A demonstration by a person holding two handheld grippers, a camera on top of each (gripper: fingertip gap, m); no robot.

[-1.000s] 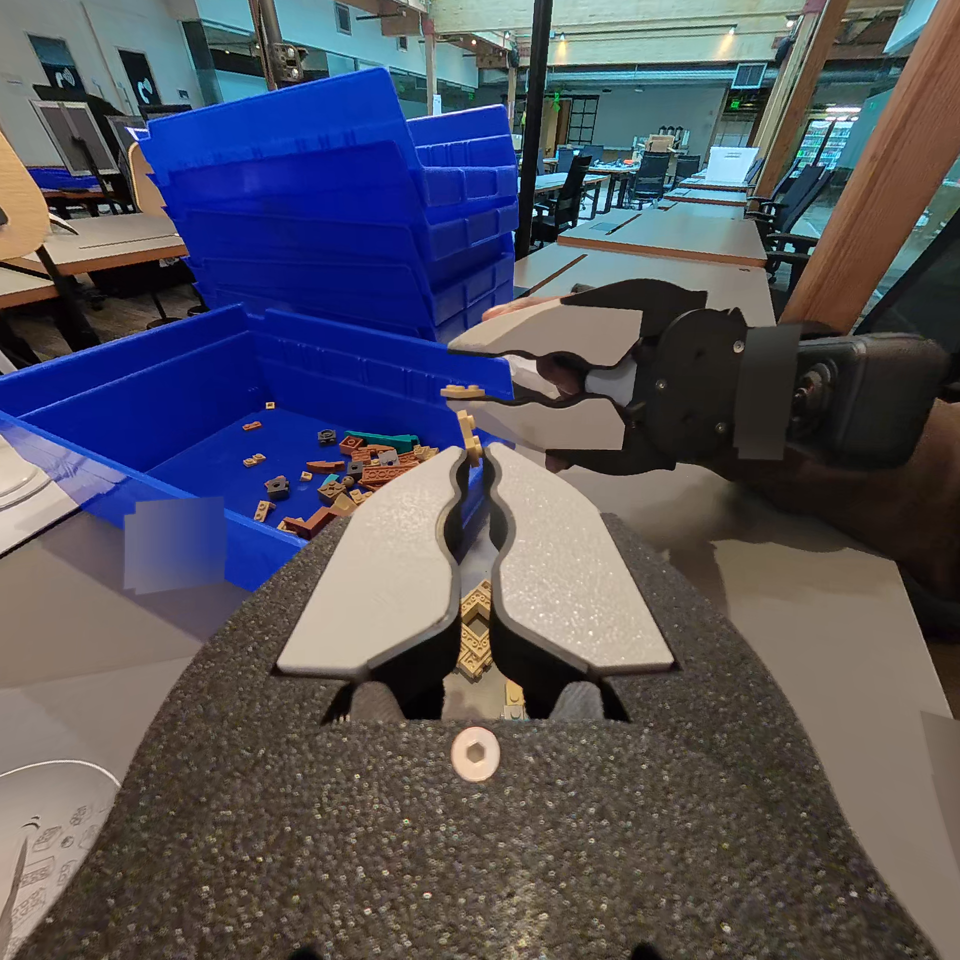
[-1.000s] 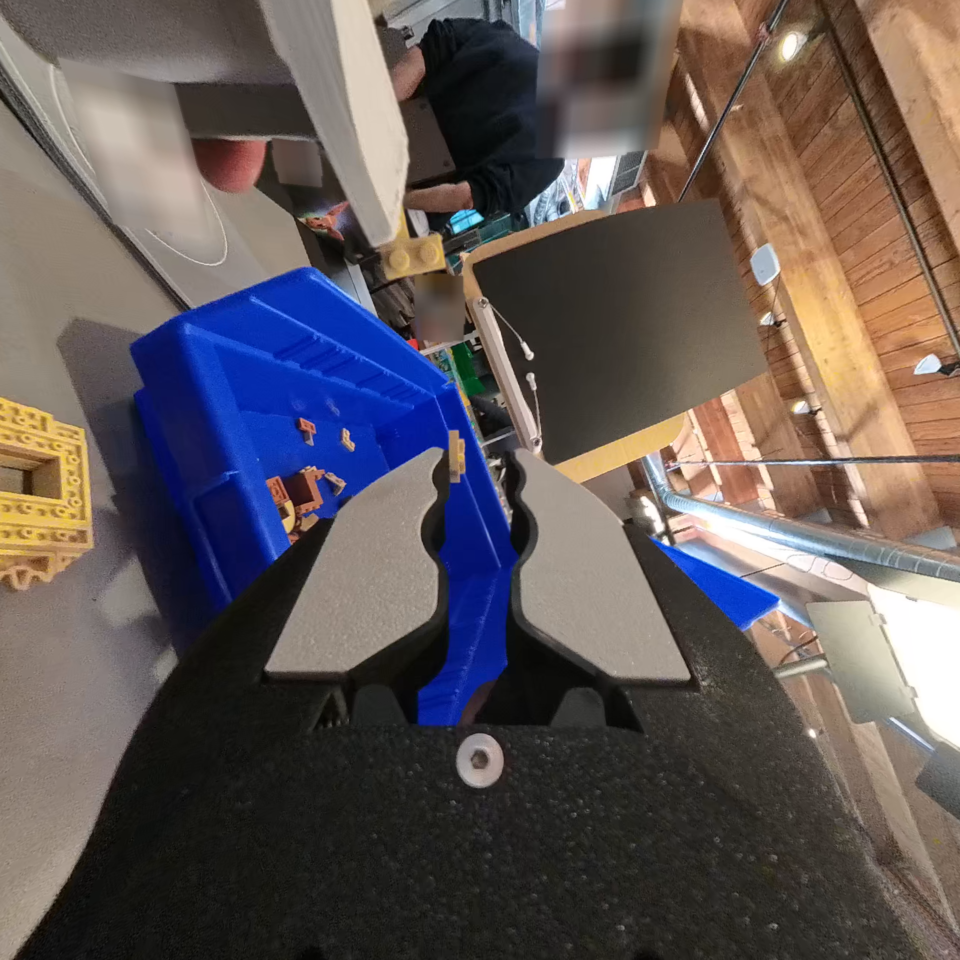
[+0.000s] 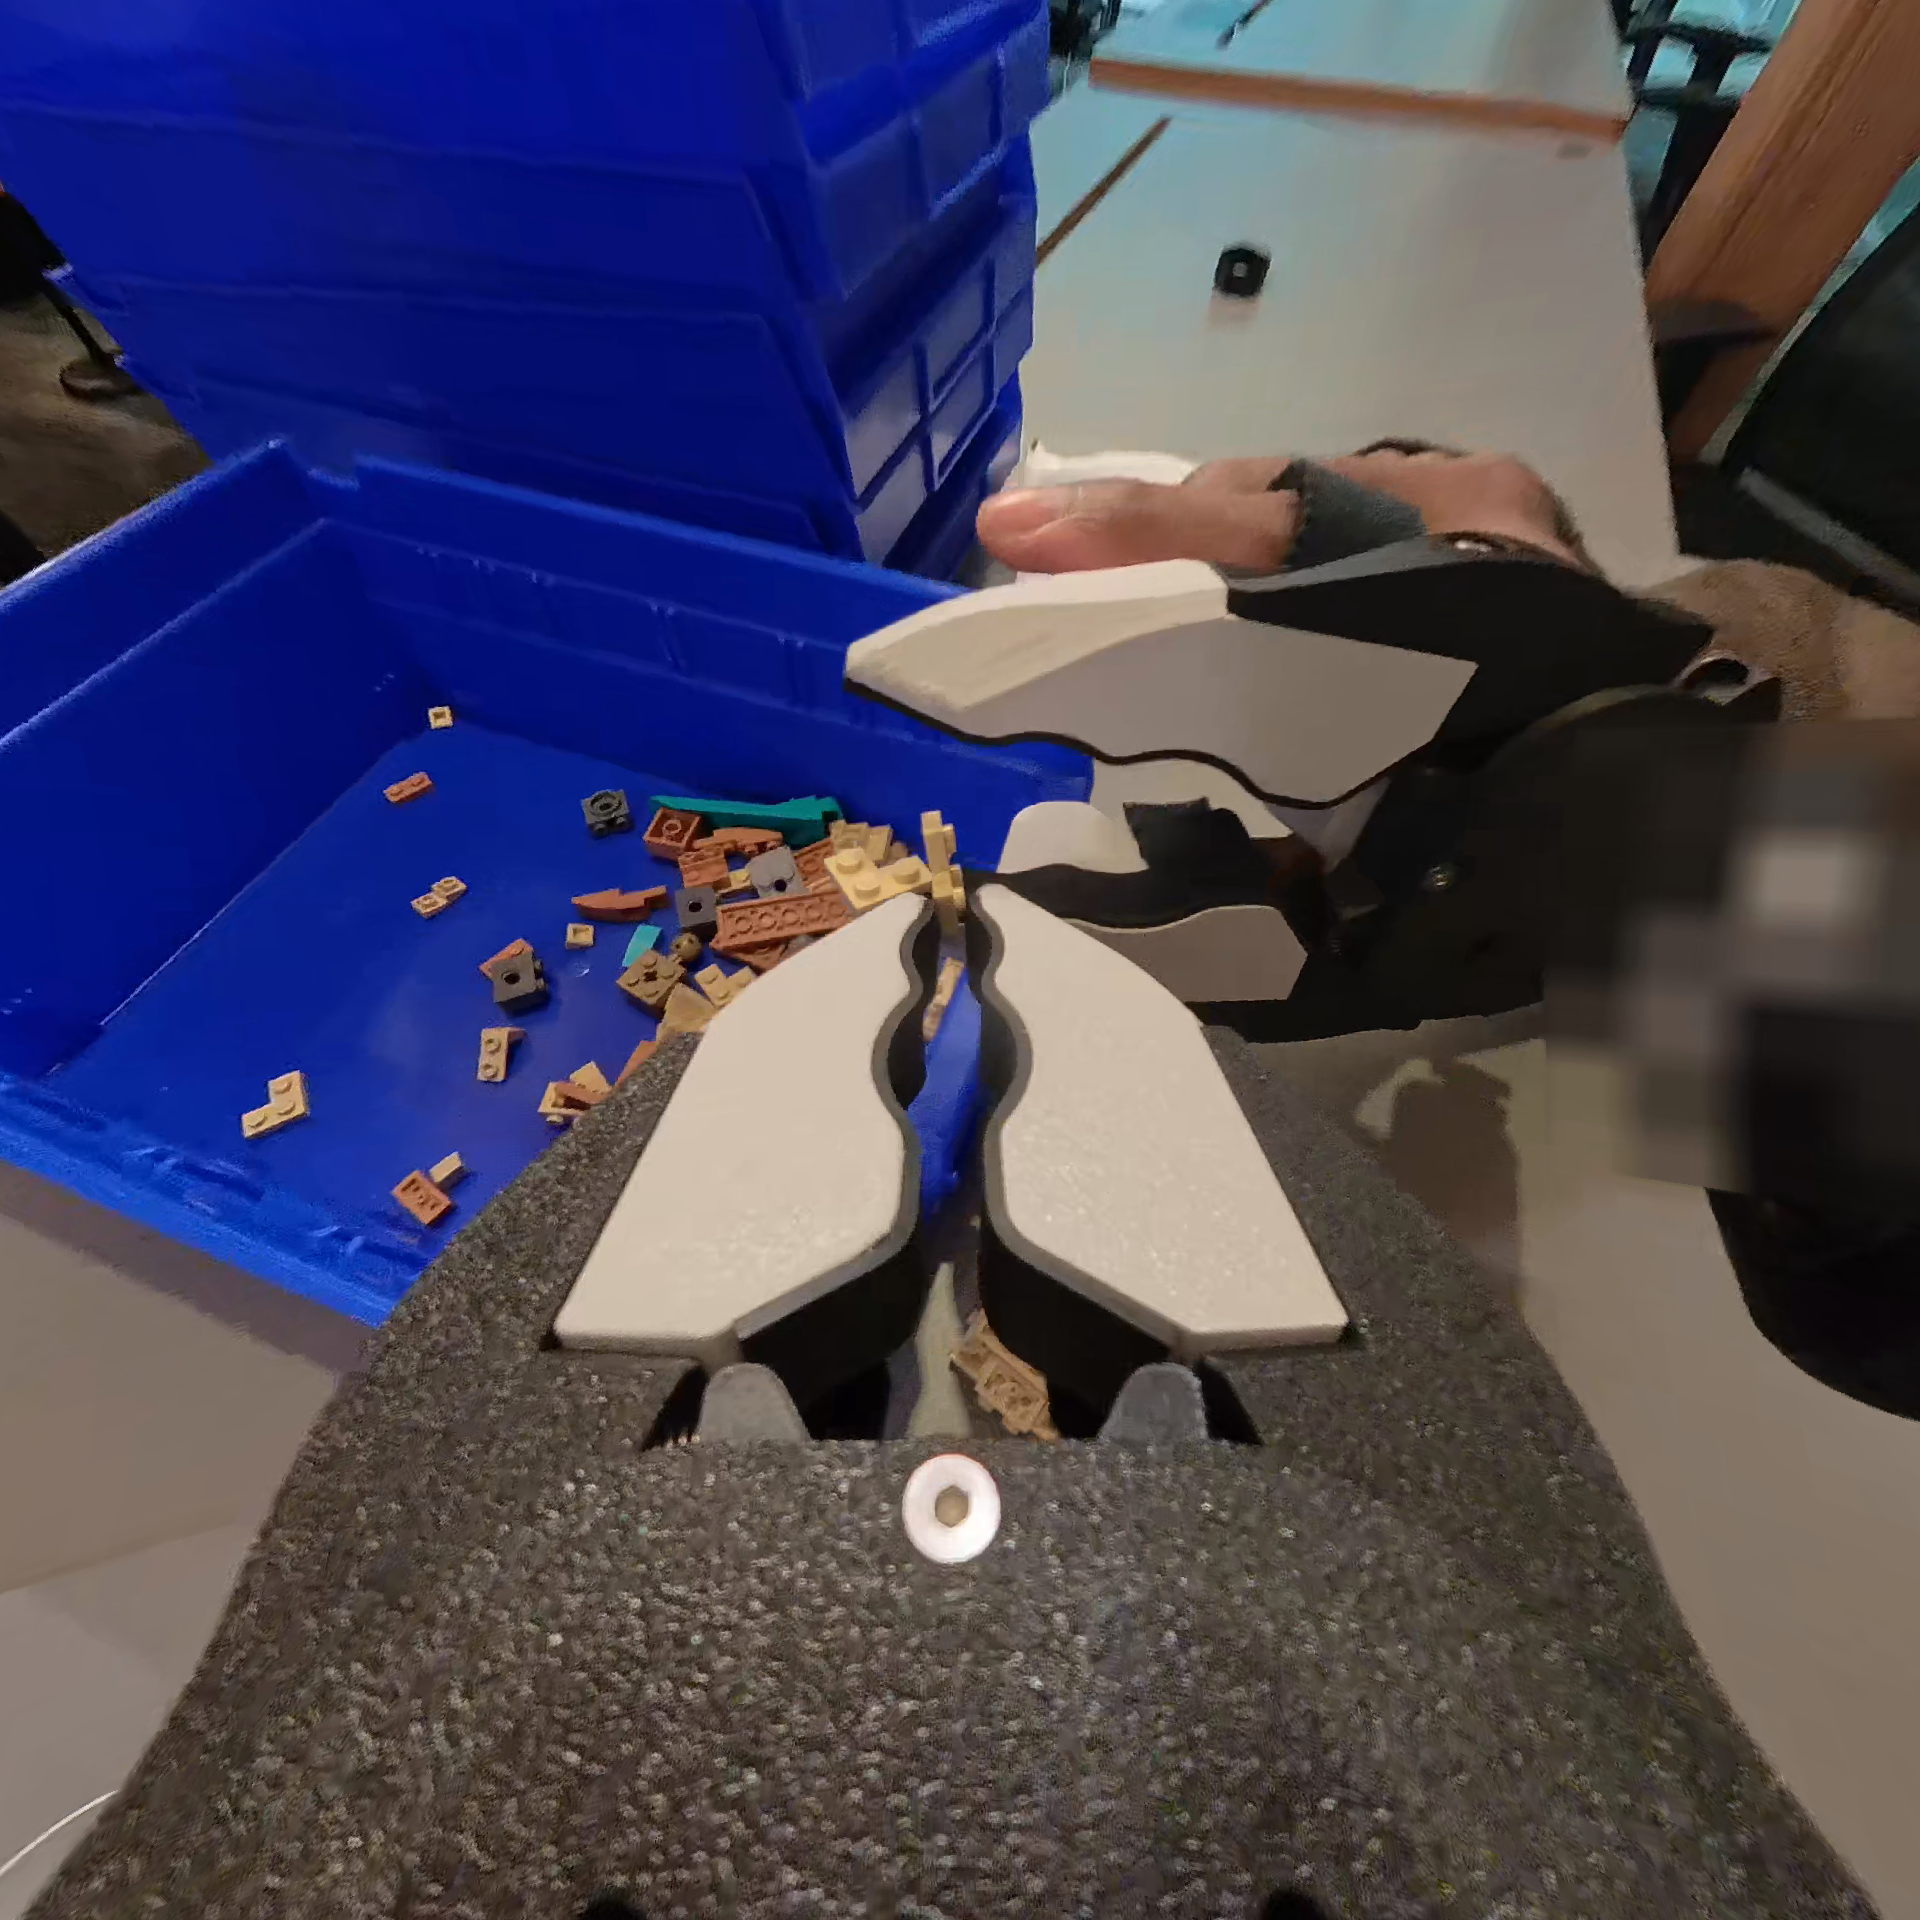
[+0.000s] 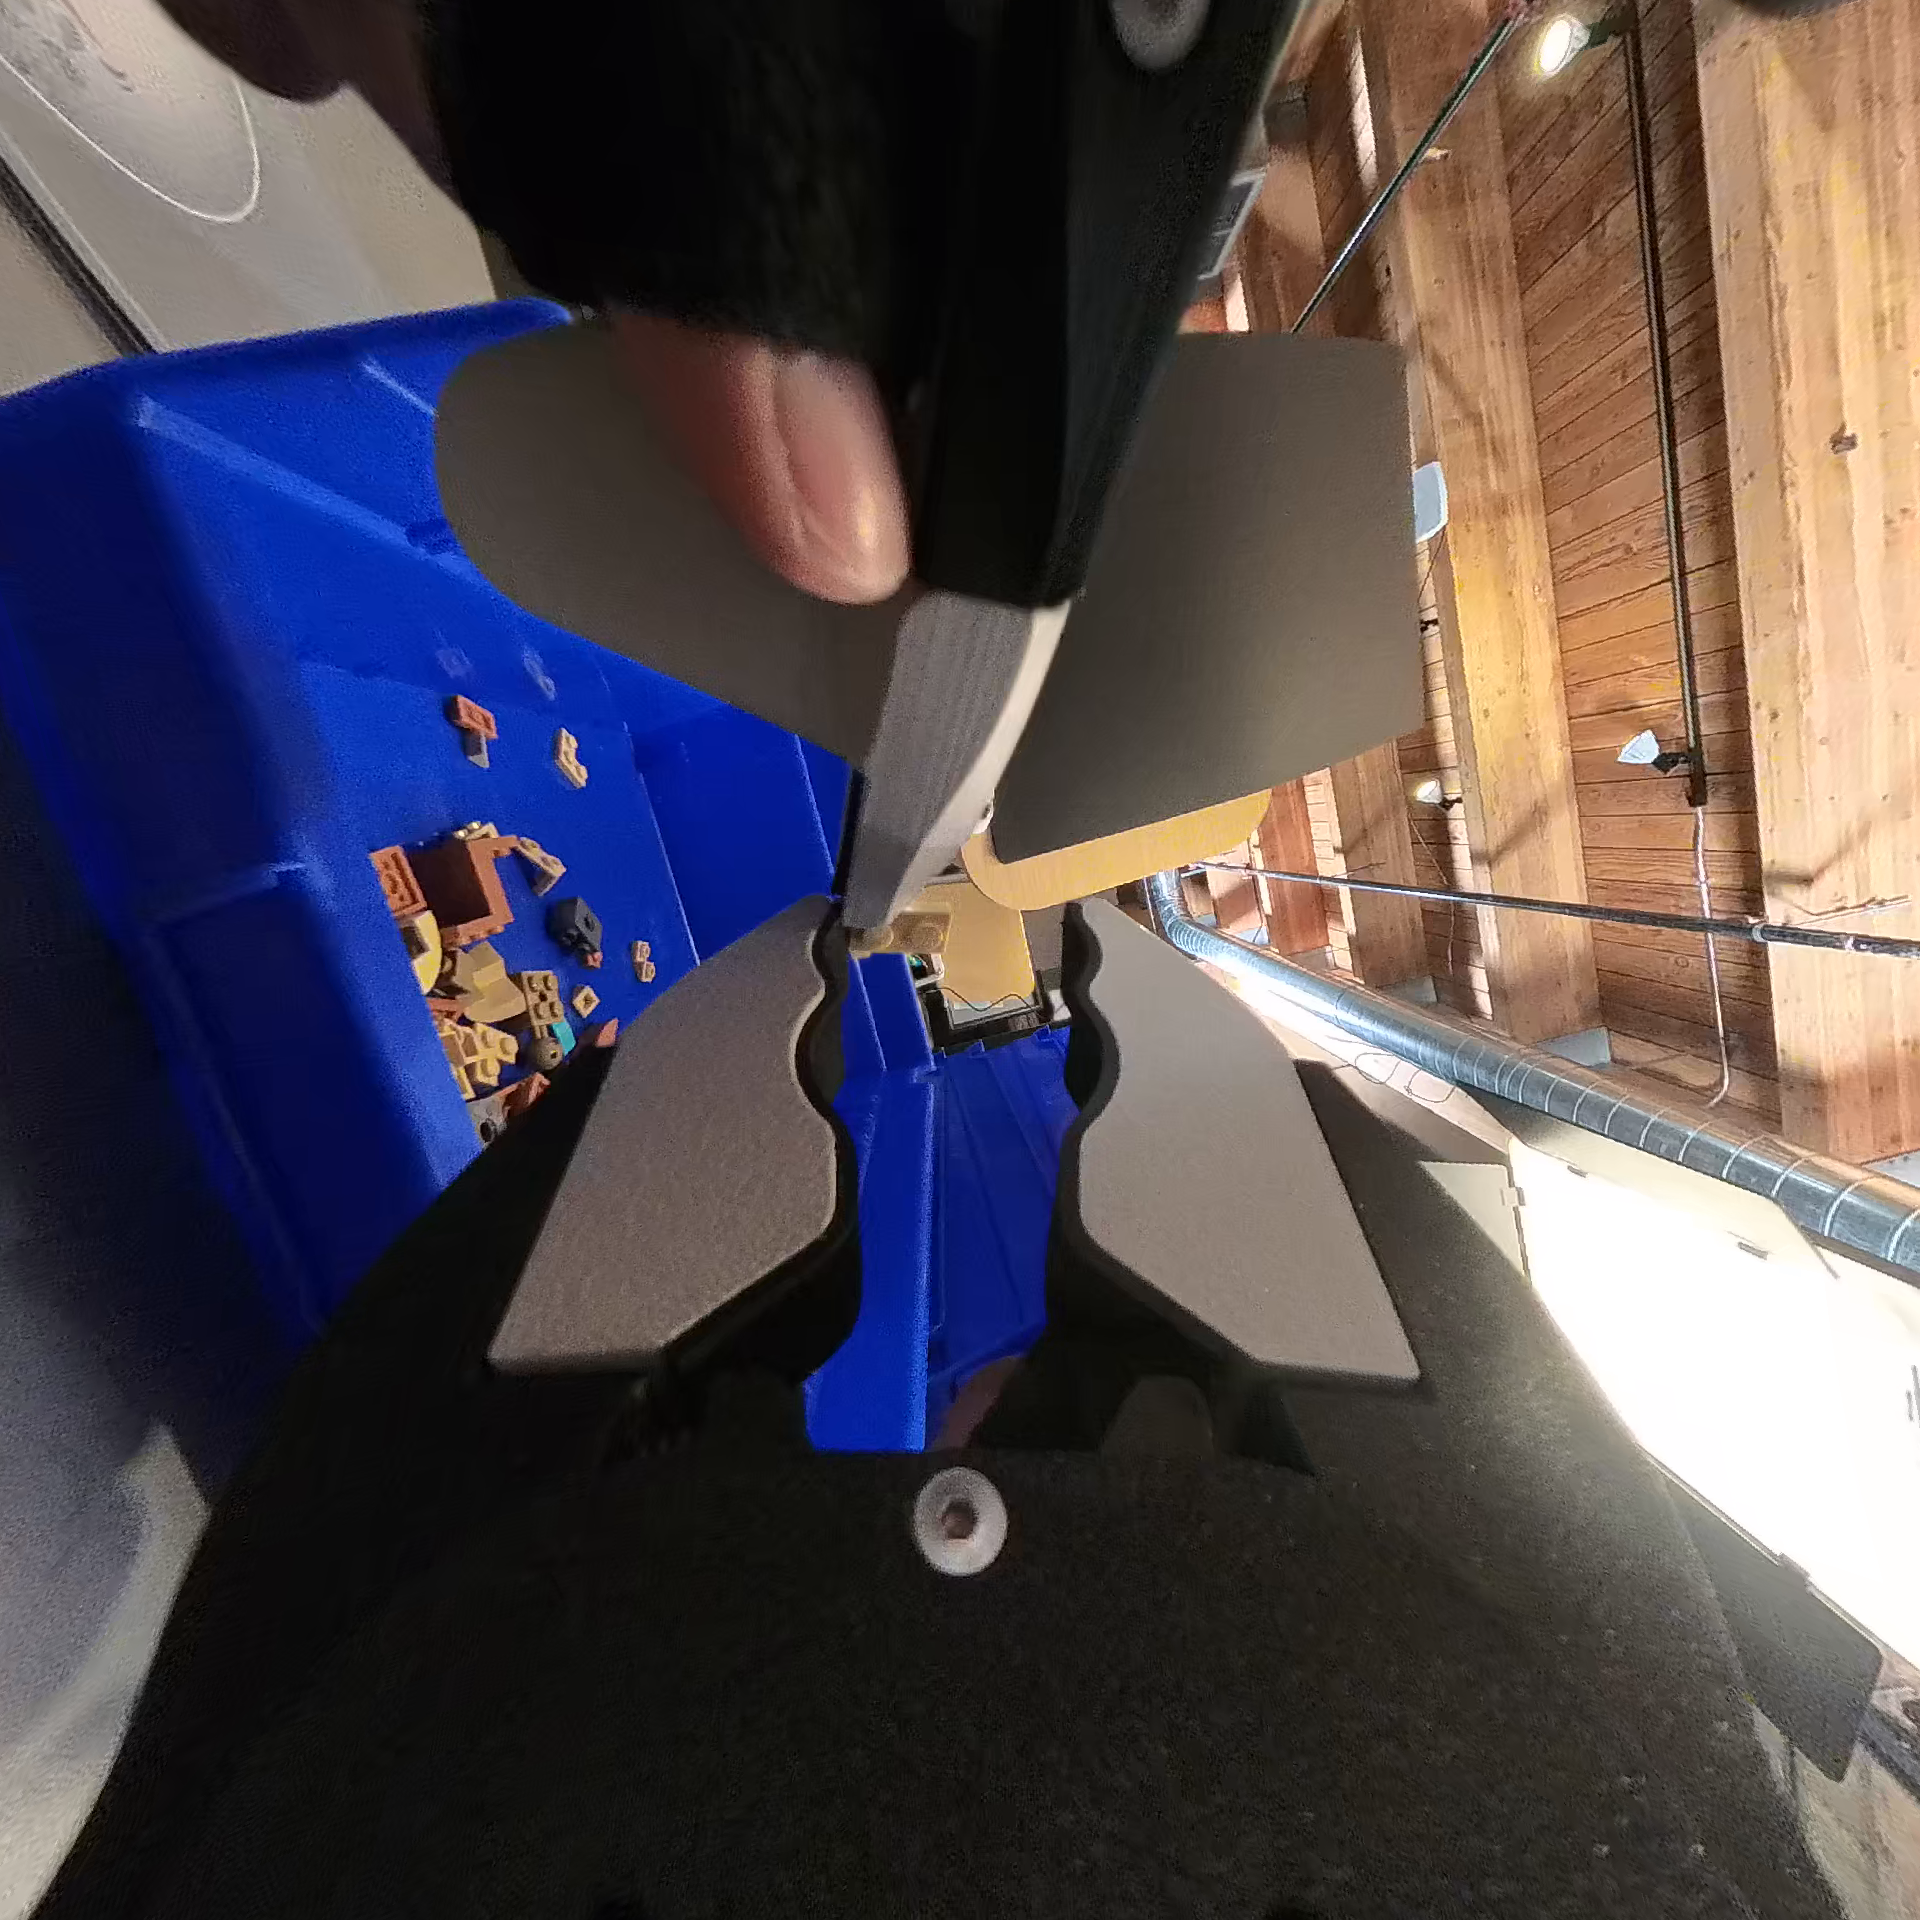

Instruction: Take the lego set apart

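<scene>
The right gripper is now gaping wide, empty. At its six o'clock, the left gripper is pinching tan plates over the bin.

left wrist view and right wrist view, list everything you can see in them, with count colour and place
open bin: one, blue, on the table at left
loose toy bricks: many, tan, brown, dark grey, teal, on the bin floor, mostly in one heap near the fingertips
stacked bins: several, blue, nested behind the open bin
table: light grey, under the bins
small object: one, black, far down the table
wooden ceiling: brown, with a silver duct, in the right wrist view
tan brick assembly: one, at the left fingertips
left hand-held gripper: fingers nearly together, pinching the assembly
right hand-held gripper: fingers apart around the assembly's end, nothing gripped
hand: on the right hand-held gripper
</scene>
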